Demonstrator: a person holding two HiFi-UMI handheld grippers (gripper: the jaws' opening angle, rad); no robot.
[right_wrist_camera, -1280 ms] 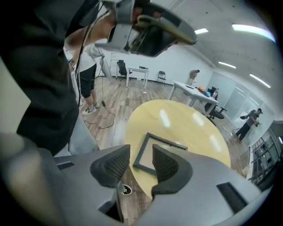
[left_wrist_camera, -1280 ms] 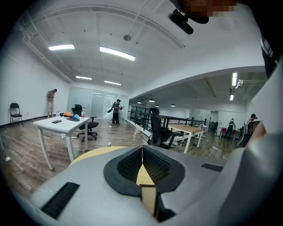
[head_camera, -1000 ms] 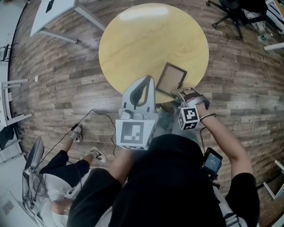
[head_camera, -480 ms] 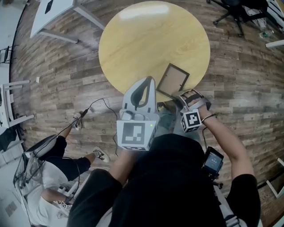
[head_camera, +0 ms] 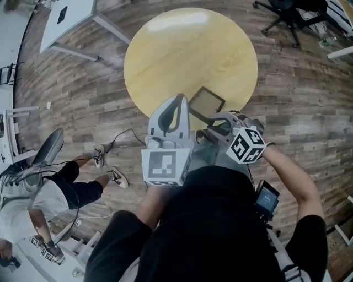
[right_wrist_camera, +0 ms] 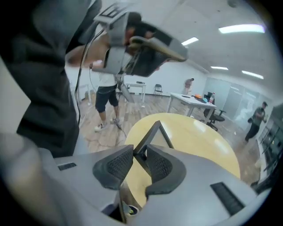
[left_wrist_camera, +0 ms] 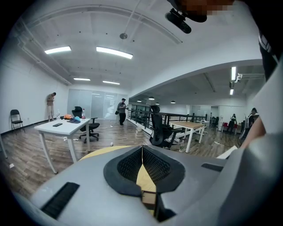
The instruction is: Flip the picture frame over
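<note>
The dark-rimmed picture frame [head_camera: 205, 102] is at the near edge of the round yellow table [head_camera: 182, 49], tilted up on its near side. My right gripper [head_camera: 213, 122] is shut on that near edge; its jaws have just been closing with the frame between them. In the right gripper view the frame [right_wrist_camera: 155, 131] rises on edge from between the pads, with my right gripper [right_wrist_camera: 138, 153] pinching its lower rim. My left gripper [head_camera: 181, 99] hovers shut over the table's near edge, left of the frame. In its own view my left gripper [left_wrist_camera: 142, 151] holds nothing.
A black office chair [head_camera: 288, 12] stands on the wood floor at the far right. A white table [head_camera: 70, 13] is at the far left. A person [head_camera: 38, 201] stands at the lower left, and a cable [head_camera: 118, 136] lies on the floor.
My right gripper has risen and rolled, lifting the frame's near edge off the table. The left gripper has stayed put. The person at the left has shifted.
</note>
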